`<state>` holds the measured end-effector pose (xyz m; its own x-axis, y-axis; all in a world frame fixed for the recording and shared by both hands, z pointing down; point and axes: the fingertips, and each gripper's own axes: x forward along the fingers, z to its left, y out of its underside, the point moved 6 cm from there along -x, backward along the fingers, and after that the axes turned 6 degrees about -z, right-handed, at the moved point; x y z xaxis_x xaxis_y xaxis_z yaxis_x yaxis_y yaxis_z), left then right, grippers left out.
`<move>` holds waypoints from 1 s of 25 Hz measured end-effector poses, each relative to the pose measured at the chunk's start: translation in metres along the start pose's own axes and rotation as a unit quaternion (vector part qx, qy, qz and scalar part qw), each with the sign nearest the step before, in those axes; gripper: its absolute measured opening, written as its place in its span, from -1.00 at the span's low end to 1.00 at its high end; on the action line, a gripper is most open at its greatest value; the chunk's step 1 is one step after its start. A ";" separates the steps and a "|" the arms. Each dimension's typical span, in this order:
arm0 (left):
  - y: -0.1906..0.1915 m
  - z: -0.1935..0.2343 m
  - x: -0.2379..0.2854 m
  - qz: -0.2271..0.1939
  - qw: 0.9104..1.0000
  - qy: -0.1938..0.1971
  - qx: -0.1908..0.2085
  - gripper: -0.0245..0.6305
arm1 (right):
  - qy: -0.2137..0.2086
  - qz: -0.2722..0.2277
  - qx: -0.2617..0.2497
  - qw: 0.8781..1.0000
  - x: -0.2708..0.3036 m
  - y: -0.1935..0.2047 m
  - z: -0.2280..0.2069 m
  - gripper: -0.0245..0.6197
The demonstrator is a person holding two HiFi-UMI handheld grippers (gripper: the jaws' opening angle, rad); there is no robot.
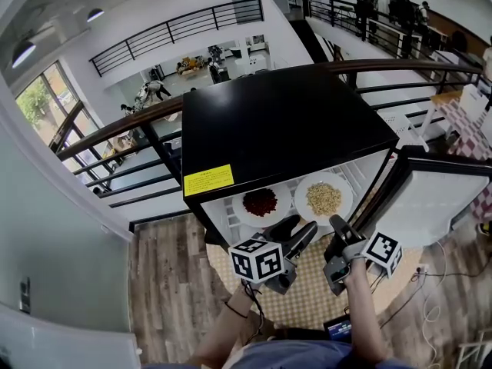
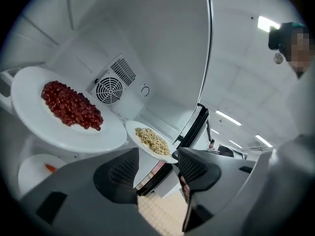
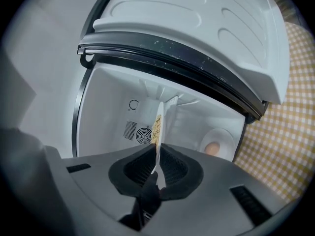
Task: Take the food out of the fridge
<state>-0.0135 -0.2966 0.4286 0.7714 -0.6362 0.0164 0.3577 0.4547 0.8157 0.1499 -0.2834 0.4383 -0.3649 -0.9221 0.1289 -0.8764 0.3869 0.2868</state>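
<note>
Though glossy, round white grain plate

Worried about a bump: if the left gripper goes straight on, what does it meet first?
Likely the plate of grains, whose edge shows right between the open jaws of the left gripper. Depth is unclear, so it may pass beside it.

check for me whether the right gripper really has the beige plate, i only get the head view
Observer: Yes. The right gripper view shows the right gripper shut on the rim of the plate of beige grains, seen edge-on.
Operator: and the left one
Observer: The left gripper is open with nothing between its jaws. The plate of small red pieces lies up and to the left of them, apart.
Operator: anything below those plates
Observer: A small plate on the level below holds one round brownish item, perhaps an egg.
</note>
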 end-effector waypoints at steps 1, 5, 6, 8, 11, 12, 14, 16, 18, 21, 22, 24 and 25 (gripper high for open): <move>0.001 0.001 0.003 0.004 1.000 0.000 0.001 -0.18 | 0.000 0.001 -0.001 1.000 -0.001 0.000 0.000 -0.81; 0.006 0.005 0.010 0.005 1.000 -0.004 -0.015 -0.18 | -0.004 0.008 -0.002 1.000 -0.007 0.000 -0.002 -0.83; 0.007 0.005 0.012 0.005 1.000 -0.004 -0.020 -0.18 | -0.006 0.010 0.001 1.000 -0.008 0.001 -0.002 -0.83; 0.011 0.005 0.015 0.006 1.000 -0.004 -0.021 -0.18 | -0.008 0.014 0.009 1.000 -0.011 0.002 -0.004 -0.84; 0.013 0.005 0.021 0.007 1.000 -0.008 -0.012 -0.18 | -0.007 0.020 0.013 1.000 -0.014 0.002 -0.006 -0.84; 0.013 0.005 0.022 0.006 1.000 -0.010 -0.011 -0.18 | -0.007 0.021 0.013 1.000 -0.015 0.003 -0.006 -0.84; 0.010 0.006 0.024 0.003 1.000 -0.015 -0.006 -0.18 | -0.009 0.024 0.010 1.000 -0.016 0.004 -0.005 -0.84; 0.009 0.007 0.023 0.006 1.000 -0.018 0.003 -0.18 | -0.010 0.026 0.009 1.000 -0.018 0.006 -0.005 -0.84; 0.010 0.006 0.022 0.011 1.000 -0.018 0.014 -0.18 | -0.009 0.028 0.004 1.000 -0.020 0.006 -0.005 -0.84; 0.013 0.002 0.018 0.012 0.999 -0.019 0.024 -0.18 | -0.009 0.034 -0.011 0.999 -0.024 0.008 -0.004 -0.84; 0.014 0.001 0.015 0.010 0.999 -0.019 0.024 -0.18 | -0.009 0.036 -0.014 0.999 -0.025 0.008 -0.003 -0.84; 0.015 -0.001 0.011 0.008 1.000 -0.018 0.025 -0.18 | -0.011 0.040 -0.017 0.999 -0.028 0.011 -0.004 -0.84; 0.016 -0.002 0.009 0.008 0.999 -0.019 0.027 -0.18 | -0.013 0.042 -0.018 0.999 -0.030 0.012 -0.005 -0.84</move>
<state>0.0001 -0.2937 0.4404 0.7565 -0.6521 0.0505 0.3153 0.4312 0.8454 0.1516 -0.2514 0.4427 -0.4459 -0.8856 0.1297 -0.8300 0.4634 0.3106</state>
